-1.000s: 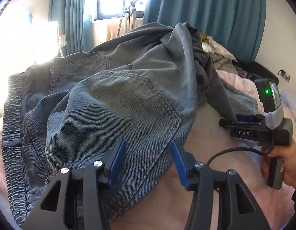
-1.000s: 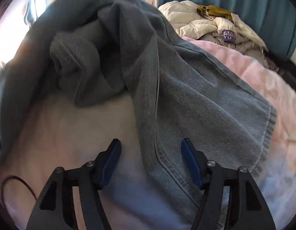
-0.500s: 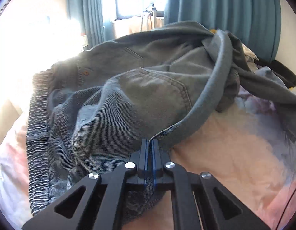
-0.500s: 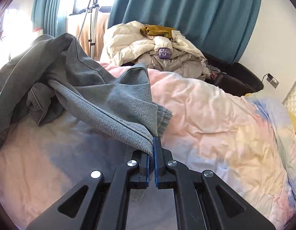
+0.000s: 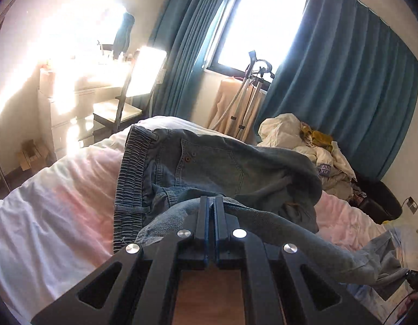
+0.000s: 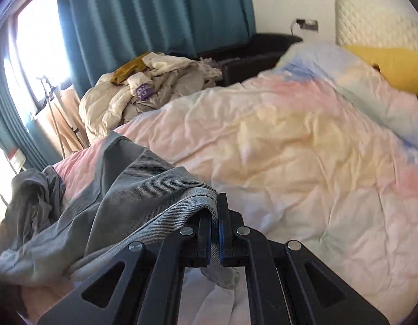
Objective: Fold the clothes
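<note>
Jeans [image 5: 225, 162] lie rumpled, faded blue denim, elastic waistband [image 5: 129, 173] showing.

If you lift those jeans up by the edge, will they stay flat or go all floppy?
Probably floppy: the jeans already sag and bunch between the left gripper and right gripper. They look thick, so likely heavyish. The pinched fabric seems unlikely to slip.

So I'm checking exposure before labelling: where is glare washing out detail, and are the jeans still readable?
Left wrist view: sun blows out the dresser area and window; the jeans stay readable, stitching and rivets clear. Right wrist view: window overexposed at the left edge; the jeans' twill is sharp, while the far yellow pillow looks soft. Fisheye bends both frames' edges.
</note>
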The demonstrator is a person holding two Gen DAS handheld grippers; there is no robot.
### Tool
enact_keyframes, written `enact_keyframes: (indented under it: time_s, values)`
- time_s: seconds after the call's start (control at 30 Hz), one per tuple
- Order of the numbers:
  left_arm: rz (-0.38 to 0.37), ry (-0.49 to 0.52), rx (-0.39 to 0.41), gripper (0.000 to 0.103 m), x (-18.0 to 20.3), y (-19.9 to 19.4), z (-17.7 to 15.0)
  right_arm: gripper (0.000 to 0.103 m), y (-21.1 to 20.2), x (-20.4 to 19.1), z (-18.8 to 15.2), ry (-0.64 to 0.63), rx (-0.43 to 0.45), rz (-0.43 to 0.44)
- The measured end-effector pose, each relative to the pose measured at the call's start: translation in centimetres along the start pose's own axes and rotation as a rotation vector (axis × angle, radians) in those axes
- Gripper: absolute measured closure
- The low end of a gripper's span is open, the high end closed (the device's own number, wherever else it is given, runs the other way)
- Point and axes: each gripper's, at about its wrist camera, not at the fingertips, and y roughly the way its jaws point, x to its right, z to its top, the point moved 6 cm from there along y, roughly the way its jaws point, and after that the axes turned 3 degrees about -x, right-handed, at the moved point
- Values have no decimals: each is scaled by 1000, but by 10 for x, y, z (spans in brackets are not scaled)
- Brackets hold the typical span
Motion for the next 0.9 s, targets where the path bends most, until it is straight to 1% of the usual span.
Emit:
enact_keyframes:
  time_s: [0.1, 0.13, 0.17, 0.2, 0.27, 0.3, 0.33, 0.37, 0.4, 0.47, 0.57, 0.63, 0.67, 0.7, 0.77, 0.8, 0.87, 0.9]
  values:
    - [0, 7, -63, 102, 5, -3, -14, 100, 16, 22, -22, 76, -81, 44]
    - [14, 10, -71, 102, 4, -5, -18, 99, 19, 27, -29, 96, -107, 37]
    - [30, 13, -77, 102, 3, -7, -22, 95, 22, 31, -36, 115, -133, 22]
    - [23, 3, -89, 102, 3, -8, -26, 94, 24, 36, -41, 132, -153, 8]
    - [9, -17, -112, 102, 2, -9, -32, 94, 20, 43, -45, 157, -167, 6]
    - [2, -15, -120, 102, 3, -9, -34, 91, 17, 45, -45, 170, -167, 3]
    - [-6, -12, -128, 102, 4, -8, -37, 84, 13, 48, -45, 185, -166, -2]
    - [-19, -4, -137, 102, 7, -7, -39, 79, 7, 49, -45, 198, -155, -10]
    - [-34, 7, -145, 102, 12, -6, -41, 76, 0, 51, -44, 209, -140, -21]
    - [-50, 40, -156, 102, 24, -4, -46, 68, -9, 48, -40, 204, -108, -34]
    - [-50, 106, -170, 101, 40, -1, -53, 67, -24, 37, -29, 163, -31, -57]
    - [-41, 146, -174, 92, 48, 0, -57, 65, -32, 27, -20, 117, 28, -74]
    - [-41, 161, -176, 89, 51, 1, -59, 63, -37, 21, -15, 94, 58, -82]
    - [-46, 167, -181, 89, 53, 3, -60, 62, -41, 15, -13, 73, 82, -80]
    - [-45, 166, -195, 87, 56, 5, -62, 49, -41, -4, -11, 27, 95, -41]
    - [-37, 166, -200, 84, 57, 7, -63, 47, -40, -14, -11, 3, 98, -19]
    - [-27, 174, -199, 81, 60, 9, -63, 40, -32, -35, -13, -38, 79, 30]
    - [-26, 174, -201, 76, 62, 10, -64, 39, -25, -45, -15, -52, 57, 53]
